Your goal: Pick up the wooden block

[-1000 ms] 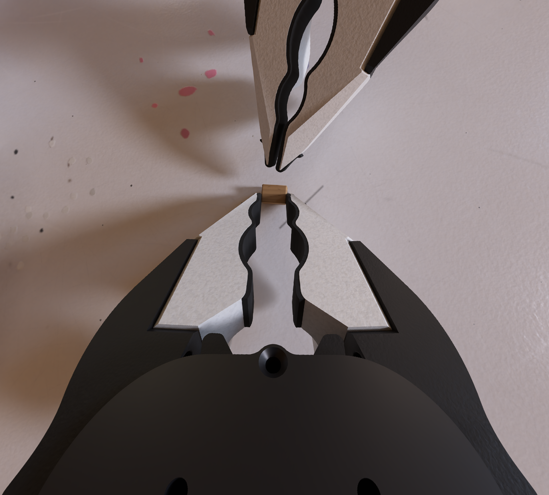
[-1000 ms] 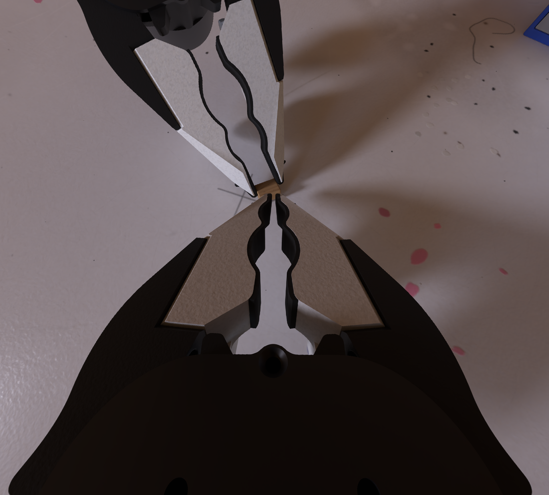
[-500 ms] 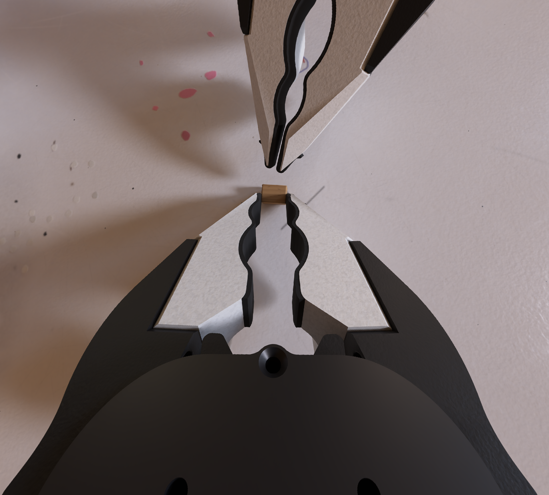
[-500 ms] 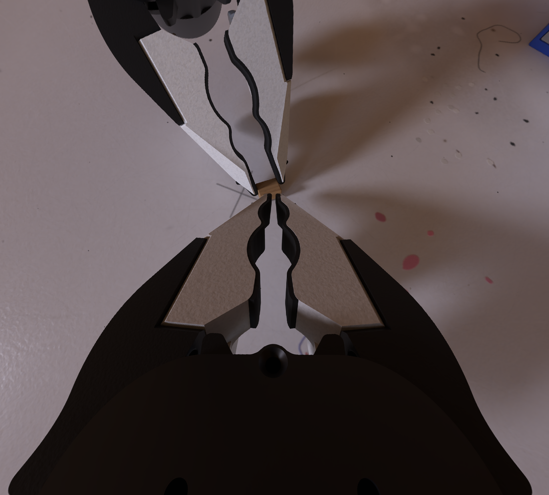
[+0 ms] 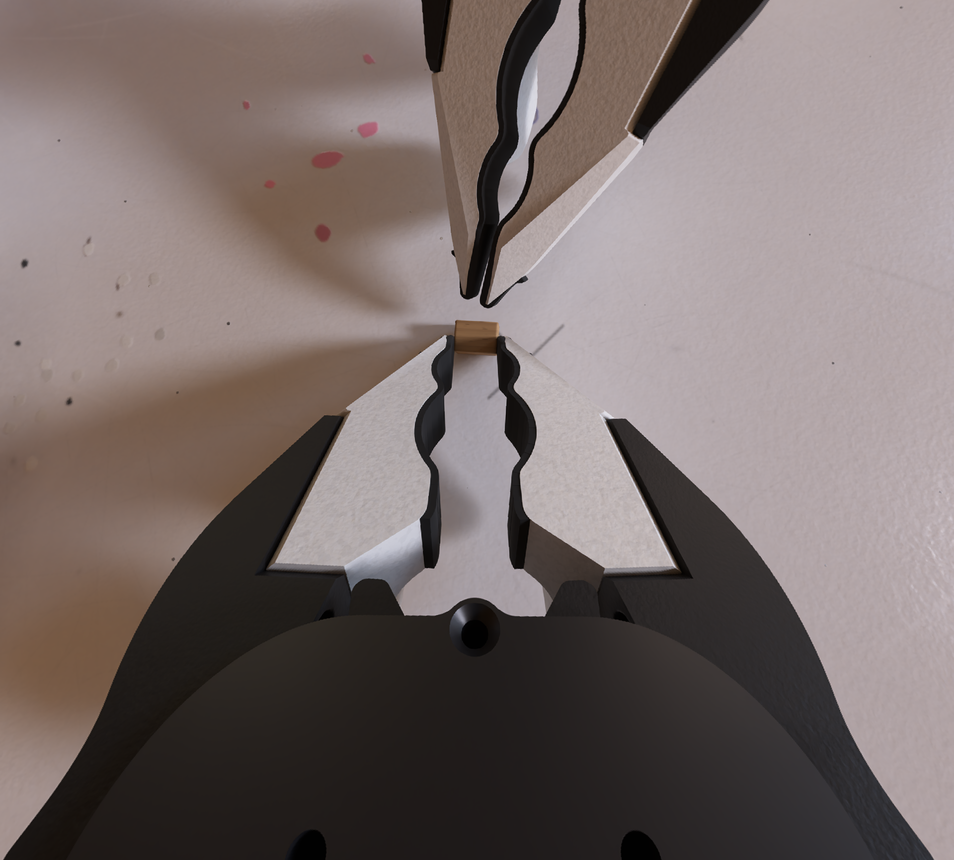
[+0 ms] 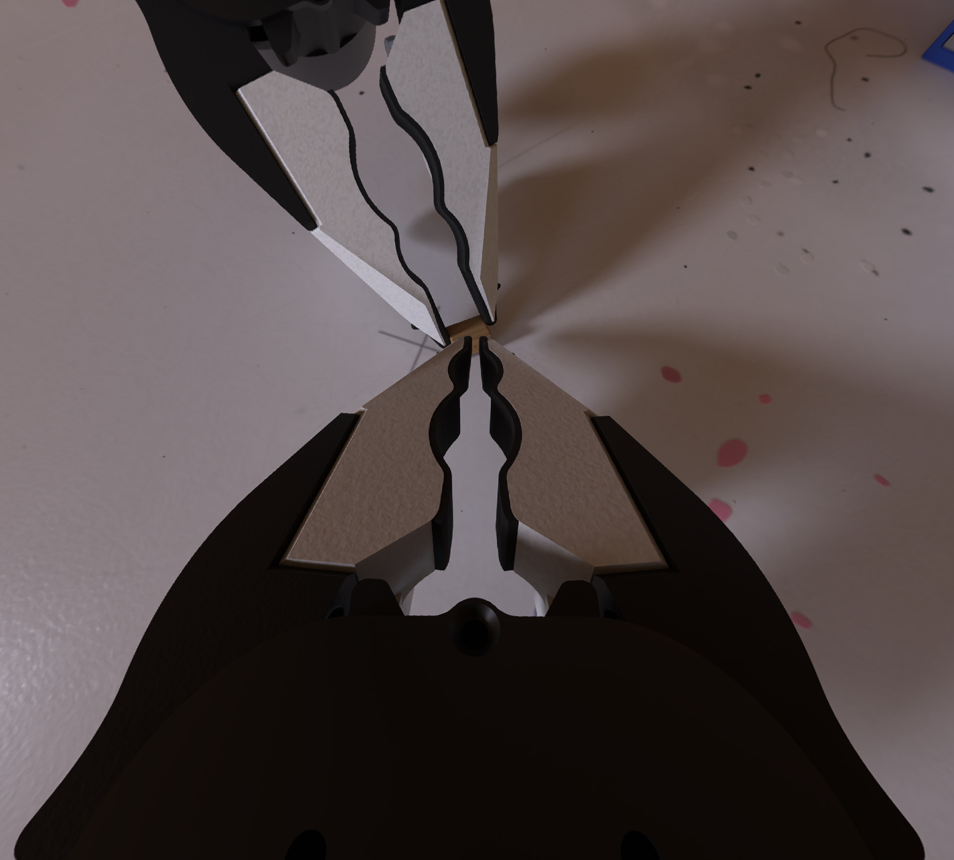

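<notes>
Left tongs clamp the wooden block; right tongs hover near, closed.

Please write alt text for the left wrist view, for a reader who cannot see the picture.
The left gripper grips a small wooden block between its fingertips, above a pale table with pink and dark specks. The right gripper points at it from the far side, jaws almost shut, with a small gap to the block.

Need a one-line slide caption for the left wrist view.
Left tongs shut on the block; right tongs shut, tips facing it across a gap.
</notes>
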